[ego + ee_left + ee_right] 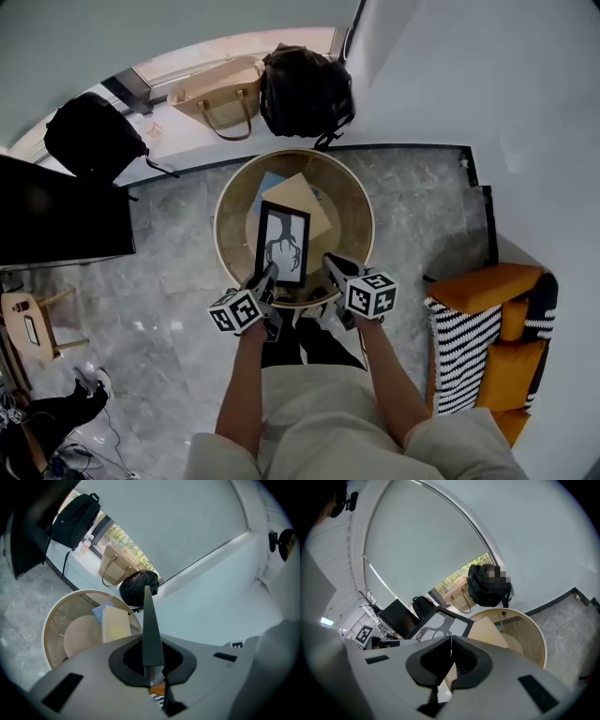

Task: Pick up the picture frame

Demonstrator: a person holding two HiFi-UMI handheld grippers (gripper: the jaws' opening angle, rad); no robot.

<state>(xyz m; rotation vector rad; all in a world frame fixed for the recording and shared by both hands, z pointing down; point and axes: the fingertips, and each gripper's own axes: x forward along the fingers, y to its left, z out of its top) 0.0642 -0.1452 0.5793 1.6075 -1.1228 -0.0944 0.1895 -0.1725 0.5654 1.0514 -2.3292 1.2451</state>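
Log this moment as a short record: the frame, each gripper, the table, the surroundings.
picture frame: black border, pale print, held over the table
left gripper: jaws shut on the frame's edge, near its lower left corner
right gripper: jaws together, nothing between them, just right of the frame
round table: wooden rim; tan card and blue item lie on it
window ledge: tan tote, black bag, black backpack
task state: frame gripped by the left gripper alone
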